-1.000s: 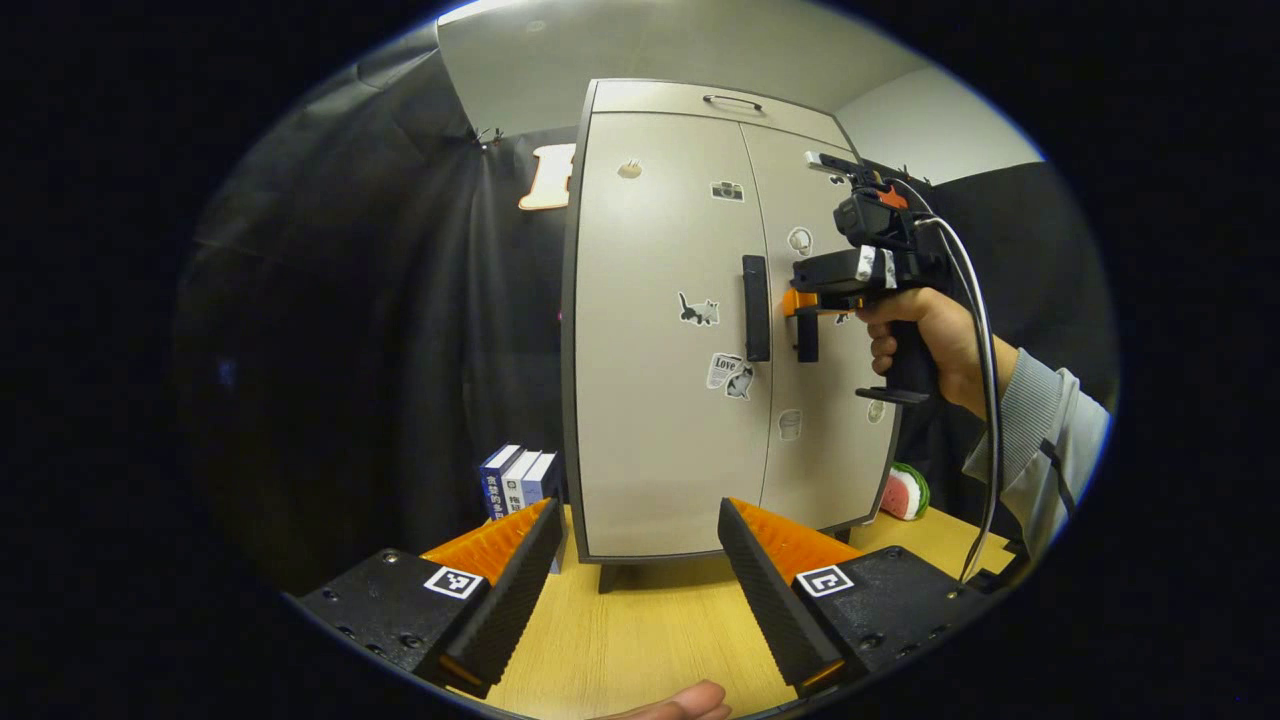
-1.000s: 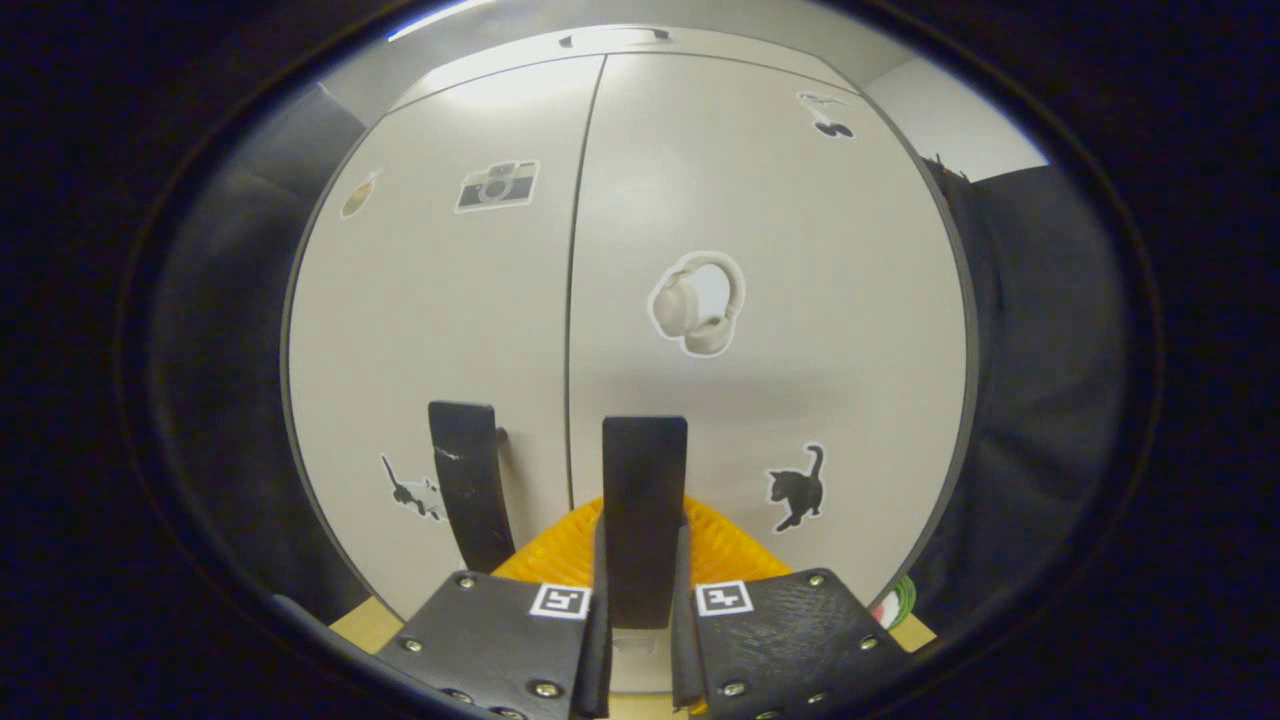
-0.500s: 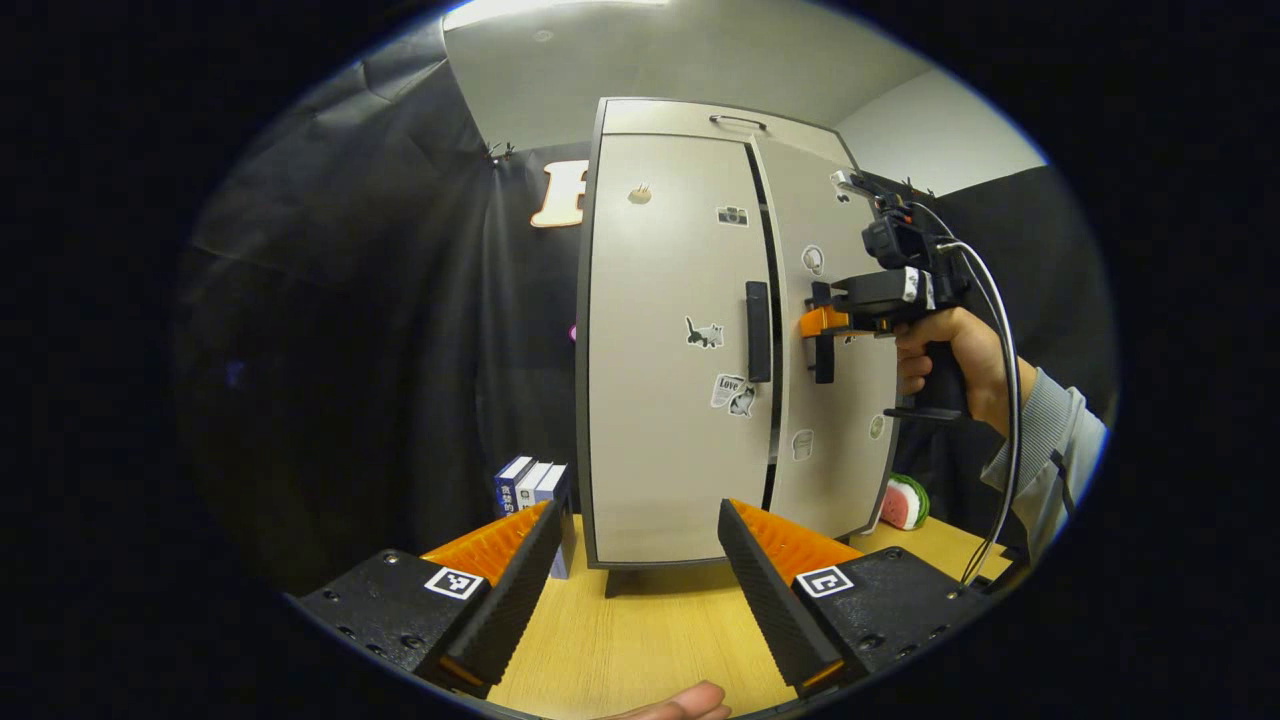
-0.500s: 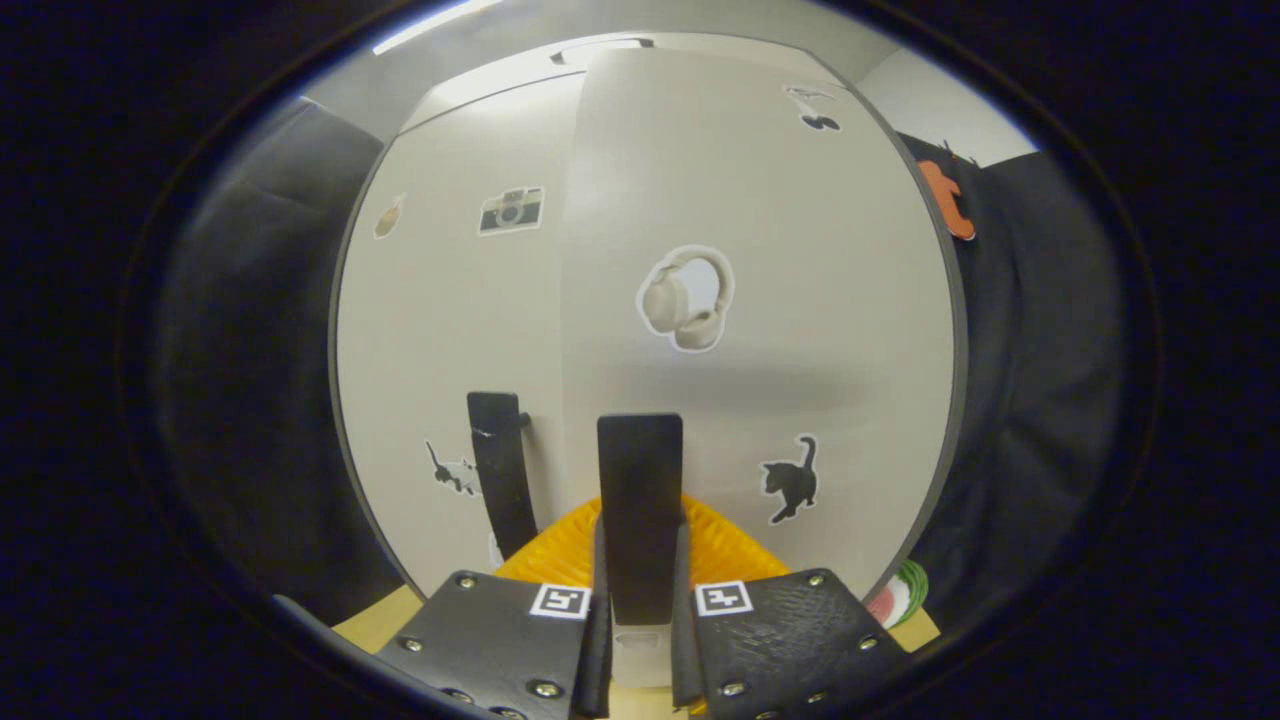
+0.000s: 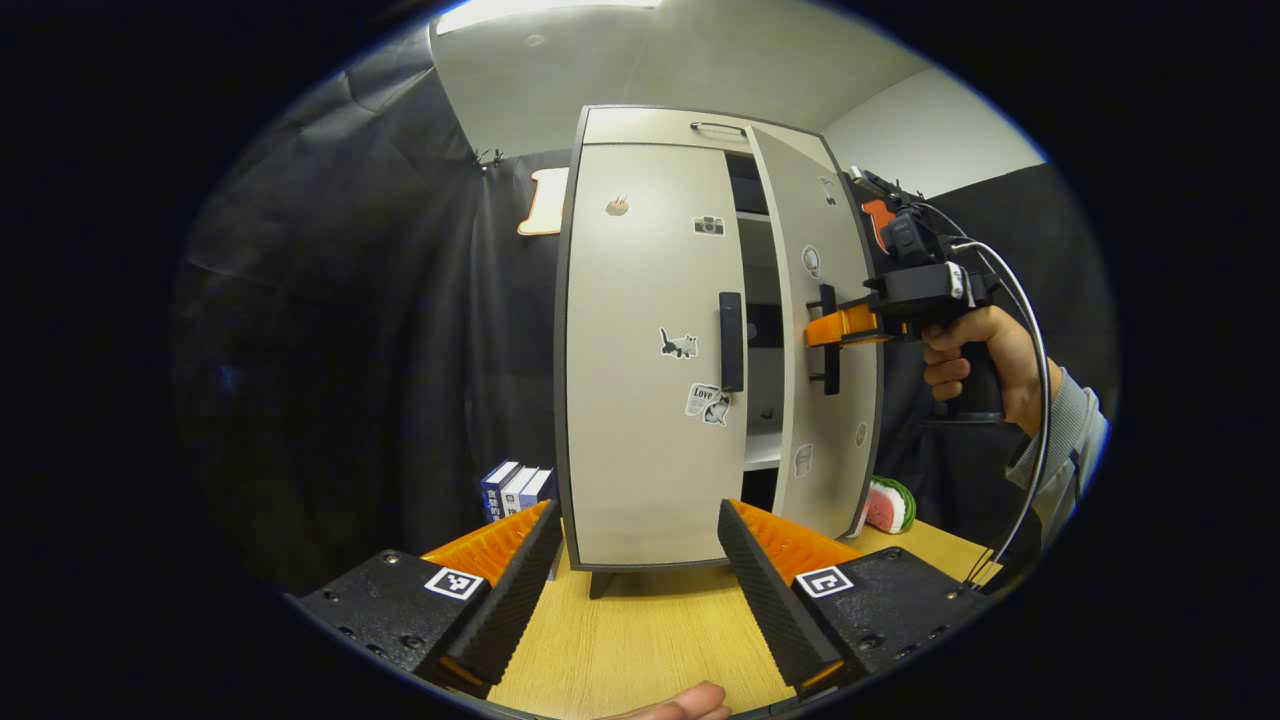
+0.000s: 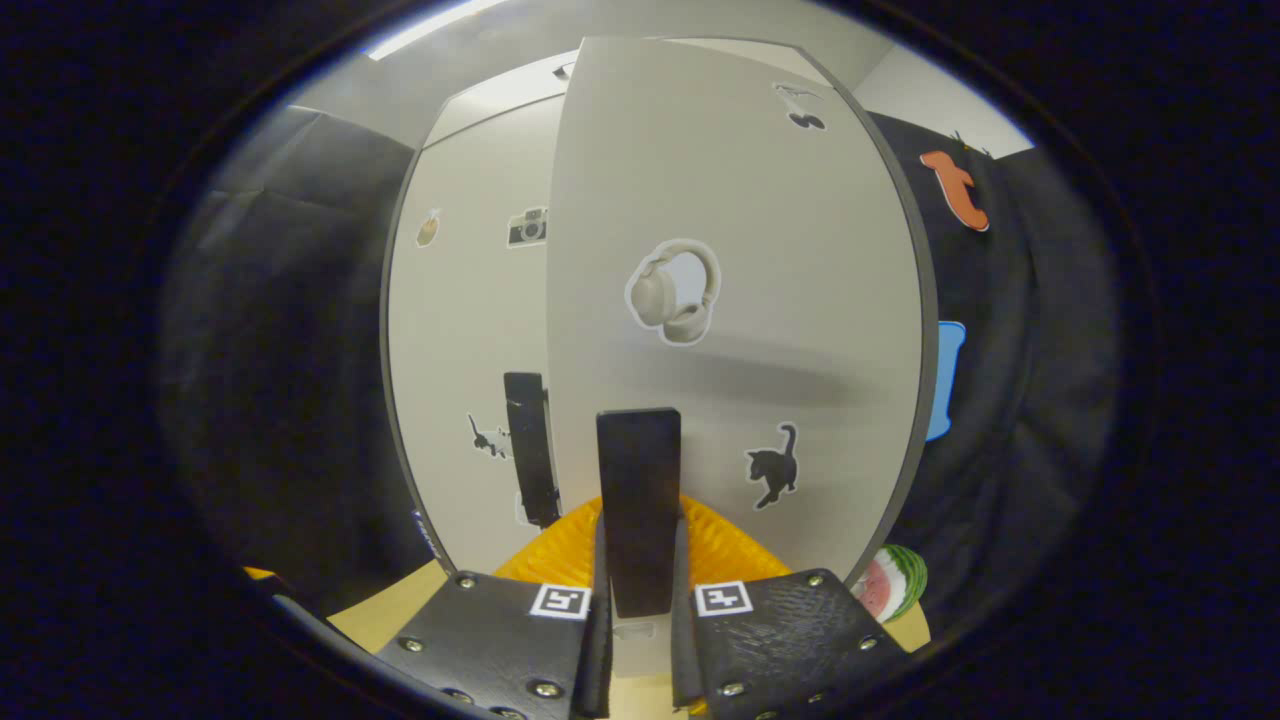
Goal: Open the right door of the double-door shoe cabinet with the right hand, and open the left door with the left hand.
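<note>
At the cabinet (image 5: 640, 330), right gripper (image 6: 638, 610) clamps right door handle (image 6: 638, 520), door ajar; left gripper (image 5: 635, 570) wide open, empty.

cabinet interior (image 5: 762, 330) mostly dark; book (image 5: 497, 488) spines too small to read

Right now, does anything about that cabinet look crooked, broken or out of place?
Nothing looks damaged. The right door stands partly swung out because the right gripper is clamped on its handle, while the left door sits flush and shut. The stickers look deliberate.
</note>
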`<state>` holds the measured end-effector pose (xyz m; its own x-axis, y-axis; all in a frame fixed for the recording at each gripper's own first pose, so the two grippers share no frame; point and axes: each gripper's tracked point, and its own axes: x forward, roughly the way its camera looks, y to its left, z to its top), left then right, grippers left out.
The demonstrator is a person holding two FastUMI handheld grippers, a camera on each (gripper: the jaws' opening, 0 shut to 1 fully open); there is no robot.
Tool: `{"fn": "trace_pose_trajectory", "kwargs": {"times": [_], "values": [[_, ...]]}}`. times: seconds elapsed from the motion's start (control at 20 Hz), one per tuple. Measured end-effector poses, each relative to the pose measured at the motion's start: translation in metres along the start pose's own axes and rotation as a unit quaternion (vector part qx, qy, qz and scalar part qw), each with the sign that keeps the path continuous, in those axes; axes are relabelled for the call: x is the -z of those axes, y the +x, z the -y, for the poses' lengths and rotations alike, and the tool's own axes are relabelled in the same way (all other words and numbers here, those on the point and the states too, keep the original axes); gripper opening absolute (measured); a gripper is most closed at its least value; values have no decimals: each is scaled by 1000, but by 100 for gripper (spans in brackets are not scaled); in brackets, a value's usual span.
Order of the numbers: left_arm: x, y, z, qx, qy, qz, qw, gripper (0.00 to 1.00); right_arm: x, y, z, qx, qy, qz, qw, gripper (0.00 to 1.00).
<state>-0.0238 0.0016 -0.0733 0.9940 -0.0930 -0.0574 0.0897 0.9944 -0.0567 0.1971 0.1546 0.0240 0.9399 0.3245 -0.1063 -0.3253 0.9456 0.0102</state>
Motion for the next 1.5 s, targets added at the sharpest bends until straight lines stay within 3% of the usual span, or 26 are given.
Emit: {"fn": "trace_pose_trajectory", "kwargs": {"times": [0.55, 0.95, 1.5], "values": [[-1, 15, 21, 2, -7, -5, 1000, 98, 4, -49, 29, -35, -5, 2, 999, 24], [5, 21, 51, 26, 0, -10, 1000, 97, 6, -75, 51, -46, -5, 12, 999, 24], [18, 34, 57, 32, -7, -18, 999, 97, 8, -99, 81, -32, -3, 10, 999, 23]]}}
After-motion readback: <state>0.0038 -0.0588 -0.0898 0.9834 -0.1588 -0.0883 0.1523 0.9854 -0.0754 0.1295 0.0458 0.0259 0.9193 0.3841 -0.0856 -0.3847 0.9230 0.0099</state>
